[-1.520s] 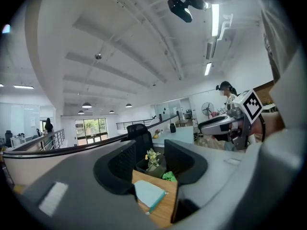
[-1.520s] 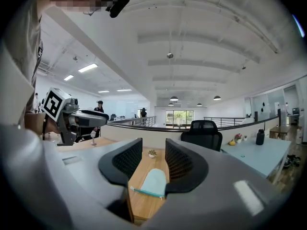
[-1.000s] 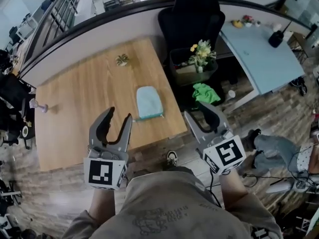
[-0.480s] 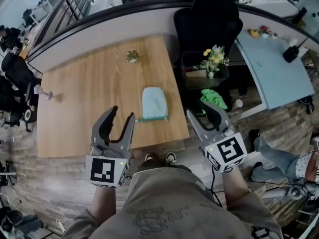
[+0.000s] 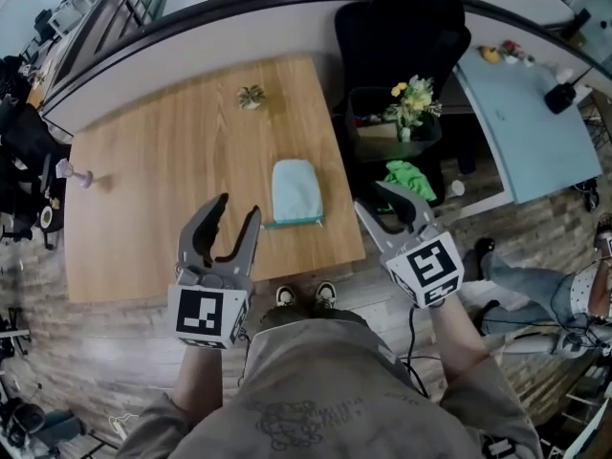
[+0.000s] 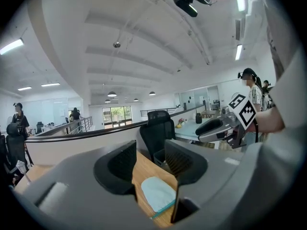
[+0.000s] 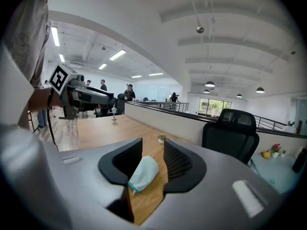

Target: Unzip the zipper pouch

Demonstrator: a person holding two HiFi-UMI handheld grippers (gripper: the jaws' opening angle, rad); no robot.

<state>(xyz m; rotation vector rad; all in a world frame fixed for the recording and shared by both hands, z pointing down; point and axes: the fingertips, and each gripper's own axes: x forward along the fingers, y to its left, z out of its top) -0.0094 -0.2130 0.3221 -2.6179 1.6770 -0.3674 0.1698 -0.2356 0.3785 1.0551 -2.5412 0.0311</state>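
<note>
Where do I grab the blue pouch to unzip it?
Probably the near edge: the pouch lies flat on the table with its teal zipper strip facing you. Come in low from the front, the left gripper pinching that edge.

A wooden table [image 5: 172,189] with a pale, straight grain carries three things, all well apart from one another; its top is otherwise bare wood; a light blue-green zipper pouch [image 5: 295,192] lies flat close to the right edge, towards the near side, its rounded end pointing away and its straight, darker teal edge facing the near side; a small potted plant [image 5: 251,96] stands by the far edge, right of the middle; a small pale stemmed object [image 5: 78,175], too small to identify, stands at the left edge, throwing a short shadow to its right
</note>
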